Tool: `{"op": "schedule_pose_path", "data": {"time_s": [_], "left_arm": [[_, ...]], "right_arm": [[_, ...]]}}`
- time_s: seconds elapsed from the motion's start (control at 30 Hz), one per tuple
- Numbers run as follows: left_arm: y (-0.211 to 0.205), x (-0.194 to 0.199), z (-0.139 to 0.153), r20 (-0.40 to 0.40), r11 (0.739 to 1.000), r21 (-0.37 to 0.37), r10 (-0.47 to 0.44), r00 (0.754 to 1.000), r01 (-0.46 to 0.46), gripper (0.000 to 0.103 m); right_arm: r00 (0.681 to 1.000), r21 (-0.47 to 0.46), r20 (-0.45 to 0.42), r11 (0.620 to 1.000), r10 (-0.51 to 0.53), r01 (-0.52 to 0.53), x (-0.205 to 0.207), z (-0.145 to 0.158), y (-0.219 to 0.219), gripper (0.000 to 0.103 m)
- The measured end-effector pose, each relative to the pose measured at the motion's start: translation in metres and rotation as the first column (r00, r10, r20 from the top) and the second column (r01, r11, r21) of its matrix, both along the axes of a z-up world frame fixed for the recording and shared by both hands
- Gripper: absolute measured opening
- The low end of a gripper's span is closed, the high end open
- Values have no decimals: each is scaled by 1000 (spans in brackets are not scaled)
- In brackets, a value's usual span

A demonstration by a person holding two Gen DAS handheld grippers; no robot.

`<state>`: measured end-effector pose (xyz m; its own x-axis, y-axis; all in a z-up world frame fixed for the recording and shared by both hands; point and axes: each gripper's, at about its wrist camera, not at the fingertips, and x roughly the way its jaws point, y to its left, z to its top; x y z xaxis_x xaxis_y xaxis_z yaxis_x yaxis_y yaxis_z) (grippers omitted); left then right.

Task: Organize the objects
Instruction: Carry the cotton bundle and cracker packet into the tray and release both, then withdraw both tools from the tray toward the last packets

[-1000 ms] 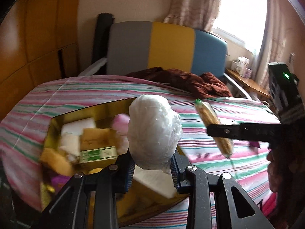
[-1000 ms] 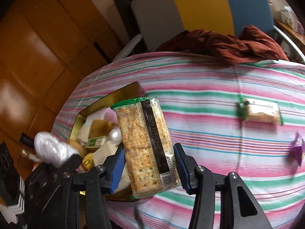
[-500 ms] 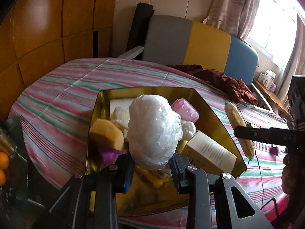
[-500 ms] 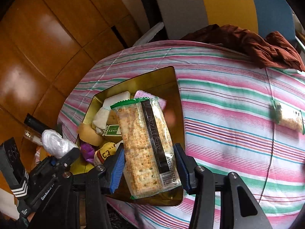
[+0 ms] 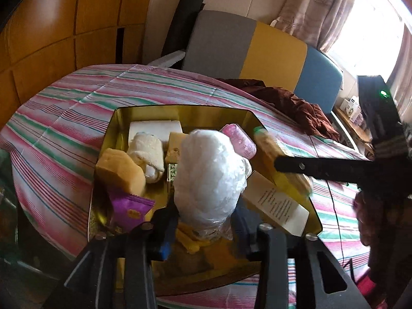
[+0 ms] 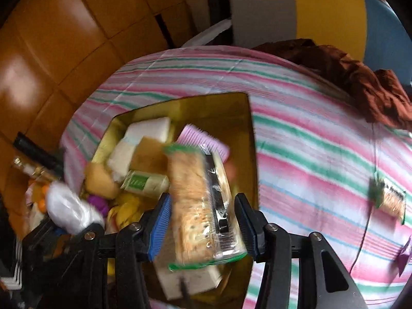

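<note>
striped bed (image 5: 64, 118): carries gold tray (image 5: 121, 118), loose cracker pack (image 6: 391, 200). tray: full of mixed items. left claw (image 5: 206, 221): jaws just opening, white plastic bundle (image 5: 208, 175) between them over tray. right claw (image 6: 203, 221): slightly parted, cracker packet (image 6: 198, 206) between pads above tray, grip unclear.

Bedroom backdrop behind the striped bed

A grey, yellow and blue panelled headboard (image 5: 257, 49) is standing against the wall, a crumpled maroon cloth (image 5: 296, 105) is lying below it, and pale curtains (image 5: 322, 7) are hanging beside orange-brown wooden wall panels (image 5: 64, 25).
</note>
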<state>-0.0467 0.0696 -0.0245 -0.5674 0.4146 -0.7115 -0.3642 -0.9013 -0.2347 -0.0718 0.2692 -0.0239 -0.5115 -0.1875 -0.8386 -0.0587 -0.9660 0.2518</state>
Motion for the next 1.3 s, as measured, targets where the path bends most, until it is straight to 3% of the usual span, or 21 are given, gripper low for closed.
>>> {"op": "schedule_pose_path", "data": {"time_s": [0.3, 0.47, 0.7, 0.9, 1.3], "left_arm": [[5, -1, -6, -8, 1000, -29, 5, 1000, -5, 52], [4, 3, -2, -43, 999, -50, 14, 999, -16, 57], [1, 9, 10, -97, 995, -85, 45, 994, -54, 68], [2, 17, 20, -149, 989, -123, 59, 987, -78, 71], [5, 25, 25, -169, 989, -128, 49, 984, -71, 72]], "right_arm": [[1000, 5, 4, 1000, -19, 19, 5, -7, -1, 52], [1000, 66, -14, 998, -15, 16, 17, -6, -13, 59], [997, 185, -65, 982, -33, 44, 29, 0, -24, 59], [995, 167, -82, 983, -63, 76, 38, 0, -23, 59], [989, 162, -139, 984, -50, 73, 61, 12, -33, 59]]}}
